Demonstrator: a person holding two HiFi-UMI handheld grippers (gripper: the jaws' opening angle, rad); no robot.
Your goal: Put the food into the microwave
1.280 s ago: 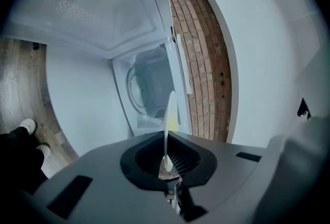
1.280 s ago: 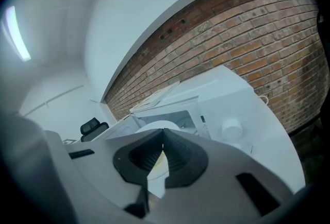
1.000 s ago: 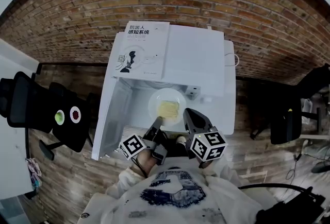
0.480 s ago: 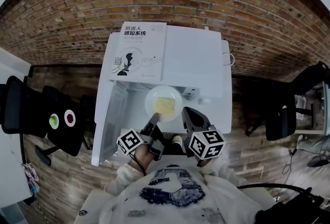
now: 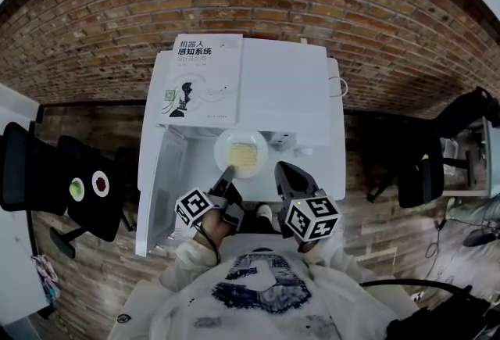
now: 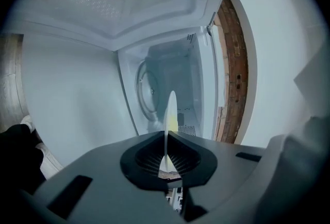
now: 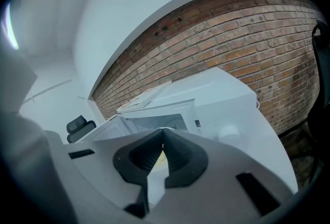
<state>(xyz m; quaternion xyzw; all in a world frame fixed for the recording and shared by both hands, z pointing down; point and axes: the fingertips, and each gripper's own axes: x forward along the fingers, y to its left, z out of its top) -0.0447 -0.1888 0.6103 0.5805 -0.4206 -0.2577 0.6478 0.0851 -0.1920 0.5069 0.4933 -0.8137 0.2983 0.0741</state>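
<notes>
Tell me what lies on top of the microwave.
A book lies flat on the white microwave, on the left part of its top, cover facing up. The surface under the book is covered and cannot be seen.

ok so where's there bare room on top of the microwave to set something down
The microwave top is bare to the right of the book, back to the brick wall. In front it is crowded: the plate is held at its rim by the left hand-held gripper, with the right hand-held gripper shut beside it.
</notes>
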